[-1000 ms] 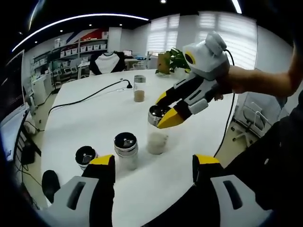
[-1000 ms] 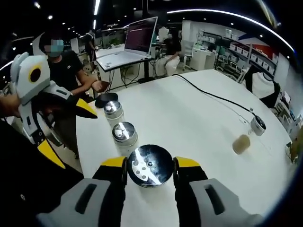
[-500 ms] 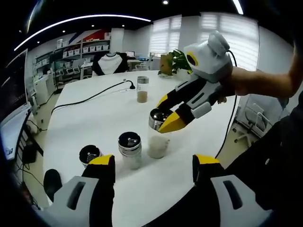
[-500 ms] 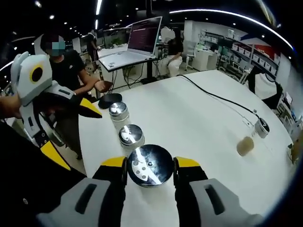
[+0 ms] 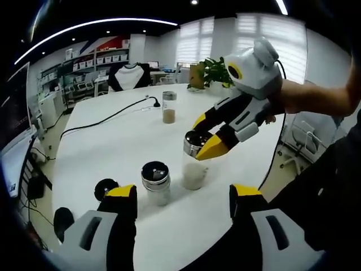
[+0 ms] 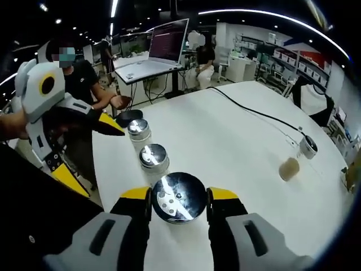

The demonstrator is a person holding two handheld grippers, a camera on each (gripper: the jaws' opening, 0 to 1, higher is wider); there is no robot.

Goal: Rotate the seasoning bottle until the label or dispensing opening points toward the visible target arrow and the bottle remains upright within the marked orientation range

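Right gripper (image 6: pixel 179 204) clamped on bottle (image 6: pixel 178 197) lid, upright on table (image 6: pixel 237 147), left gripper (image 5: pixel 177 197) released, second bottle (image 5: pixel 155 182) at 11 o'clock.

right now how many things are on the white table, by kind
seasoning bottles with metal lids: 4 (held bottle, next bottle, third bottle, far bottle)
loose black lid: 1
black cable: 1
potted plant: 1
total: 7
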